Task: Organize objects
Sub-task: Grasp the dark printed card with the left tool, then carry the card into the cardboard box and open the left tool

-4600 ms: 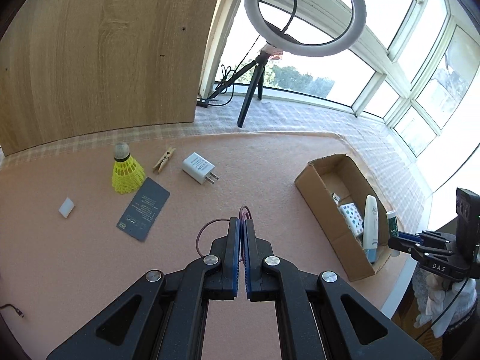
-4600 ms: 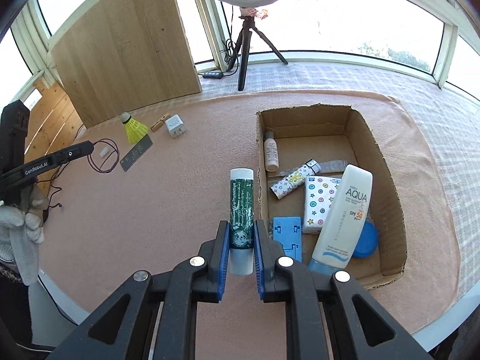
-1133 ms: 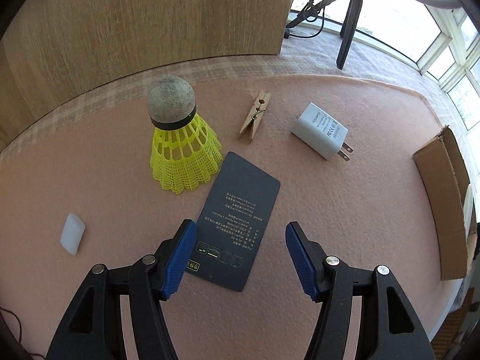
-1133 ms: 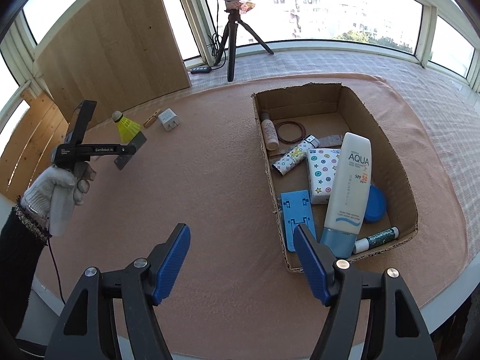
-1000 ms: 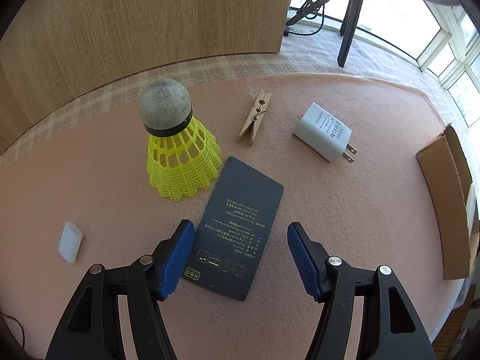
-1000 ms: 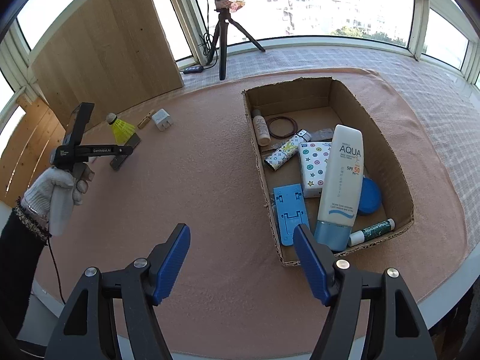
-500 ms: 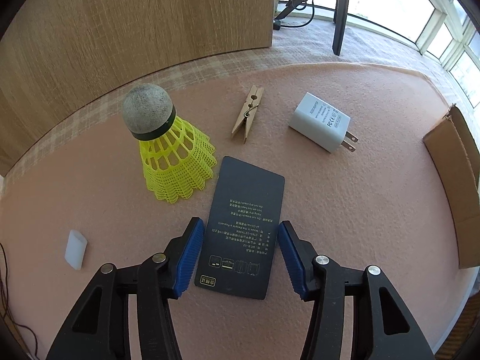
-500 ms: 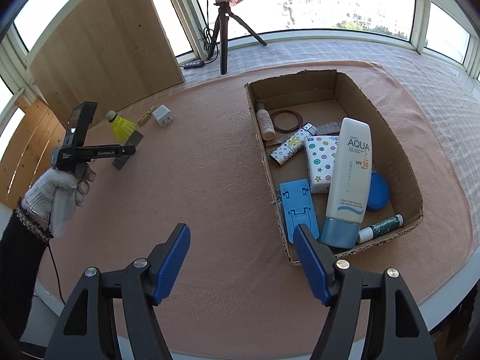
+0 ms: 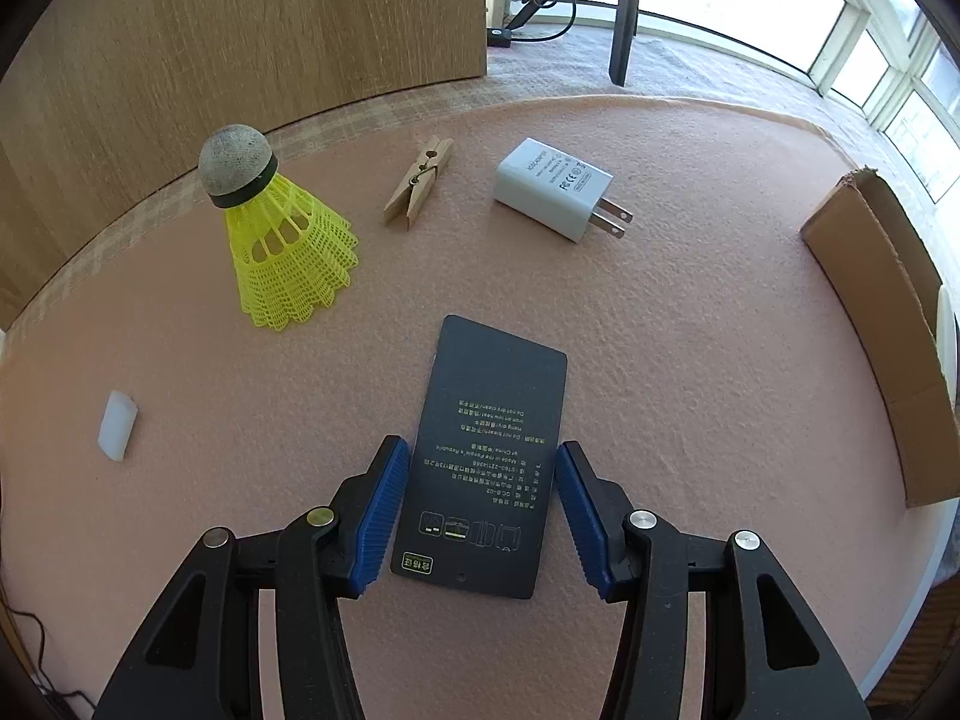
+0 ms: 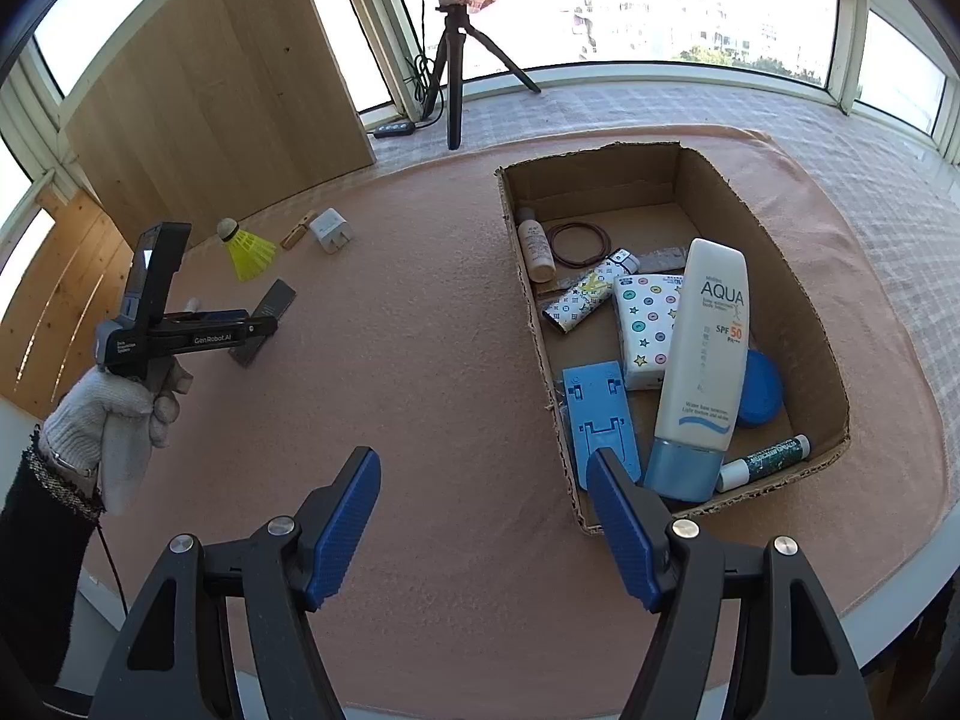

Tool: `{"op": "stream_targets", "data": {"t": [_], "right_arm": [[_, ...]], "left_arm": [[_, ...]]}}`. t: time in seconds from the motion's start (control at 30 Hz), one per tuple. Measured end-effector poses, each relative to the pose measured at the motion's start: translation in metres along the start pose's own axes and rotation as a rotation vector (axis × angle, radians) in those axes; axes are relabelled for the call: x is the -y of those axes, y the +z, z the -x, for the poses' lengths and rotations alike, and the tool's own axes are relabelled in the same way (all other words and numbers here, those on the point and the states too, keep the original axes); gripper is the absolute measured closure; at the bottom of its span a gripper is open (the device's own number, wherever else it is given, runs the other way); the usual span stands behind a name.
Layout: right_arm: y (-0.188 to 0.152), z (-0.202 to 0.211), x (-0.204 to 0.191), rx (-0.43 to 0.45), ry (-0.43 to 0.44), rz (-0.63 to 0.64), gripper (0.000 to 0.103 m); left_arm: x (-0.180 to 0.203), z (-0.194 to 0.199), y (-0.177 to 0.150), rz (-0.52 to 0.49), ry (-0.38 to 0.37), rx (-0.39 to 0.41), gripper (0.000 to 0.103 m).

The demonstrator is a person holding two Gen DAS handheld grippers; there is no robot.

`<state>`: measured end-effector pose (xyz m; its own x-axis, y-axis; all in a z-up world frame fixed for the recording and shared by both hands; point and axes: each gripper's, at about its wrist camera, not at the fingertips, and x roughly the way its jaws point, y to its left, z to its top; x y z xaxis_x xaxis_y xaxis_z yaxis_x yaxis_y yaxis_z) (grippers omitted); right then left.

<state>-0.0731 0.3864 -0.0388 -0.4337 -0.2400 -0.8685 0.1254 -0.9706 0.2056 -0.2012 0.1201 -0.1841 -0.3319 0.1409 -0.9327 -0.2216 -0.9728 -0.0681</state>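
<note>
A dark card [image 9: 498, 384] with small print lies flat on the pink mat. My left gripper [image 9: 480, 453] points down over its near half, one blue pad on each long edge, a thin gap on both sides. In the right wrist view the left gripper [image 10: 264, 324], in a gloved hand [image 10: 114, 414], hangs over the same card [image 10: 279, 297]. A yellow shuttlecock [image 9: 282, 252], a wooden clothespin [image 9: 418, 183] and a white charger [image 9: 552, 189] lie beyond. My right gripper [image 10: 483, 468] stands open and empty, by the near left corner of the cardboard box [image 10: 774, 276].
The box holds a sunscreen tube [image 10: 702, 360], a blue stand [image 10: 600, 414], a patterned packet, a small bottle and other items. A small white piece [image 9: 117, 432] lies left of the card. A wooden panel [image 9: 240, 30] and a tripod [image 10: 456, 60] stand behind the mat.
My left gripper has slid forward over the card and its jaws have narrowed, so the card's near half now lies between the pads. The right gripper has kept still.
</note>
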Motion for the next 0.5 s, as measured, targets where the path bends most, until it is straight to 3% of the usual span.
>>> {"op": "stream_targets", "data": {"t": [0.23,0.5], "right_arm": [[-0.003,0.003,0.001,0.014,-0.01,0.014,0.035],[-0.013,0.012,0.009,0.025,-0.022,0.013,0.035]], "left_arm": [[0.044,0.011,-0.021,-0.05,-0.064,-0.008,0.049],[0.103,0.047,-0.004,-0.103,-0.146,0.084,0.049]]}}
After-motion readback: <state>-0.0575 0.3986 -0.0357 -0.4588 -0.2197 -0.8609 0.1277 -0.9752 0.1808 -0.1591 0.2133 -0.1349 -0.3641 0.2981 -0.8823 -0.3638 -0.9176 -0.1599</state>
